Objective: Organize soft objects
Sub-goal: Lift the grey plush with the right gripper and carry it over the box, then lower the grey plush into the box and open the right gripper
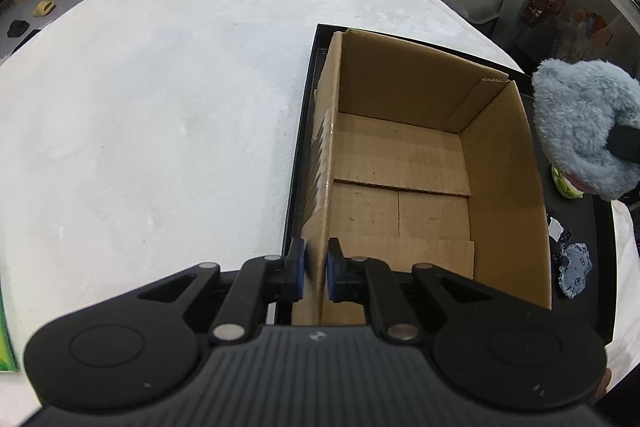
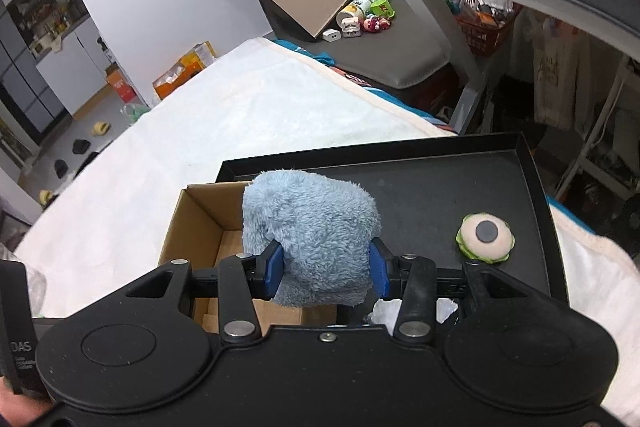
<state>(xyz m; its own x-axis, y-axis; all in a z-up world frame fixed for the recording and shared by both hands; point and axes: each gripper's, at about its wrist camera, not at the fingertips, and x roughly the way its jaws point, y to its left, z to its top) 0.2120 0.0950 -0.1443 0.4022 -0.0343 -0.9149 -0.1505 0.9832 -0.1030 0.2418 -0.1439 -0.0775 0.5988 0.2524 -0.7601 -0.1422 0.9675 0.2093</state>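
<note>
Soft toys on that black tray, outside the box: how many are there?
3: a round burger-like plush on the black tray, a small blue piece near its edge, and a blue fluffy toy lifted in the right gripper. More may be hidden.

Left gripper (image 1: 316, 269) clamped tight (angled down), right gripper (image 2: 326, 269) gripping

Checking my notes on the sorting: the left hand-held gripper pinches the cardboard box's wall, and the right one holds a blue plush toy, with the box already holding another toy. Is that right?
Not quite: the cardboard box is empty, as the left wrist view shows. The left hand-held gripper does pinch its wall, and the right hand-held gripper holds the blue plush toy.
</note>
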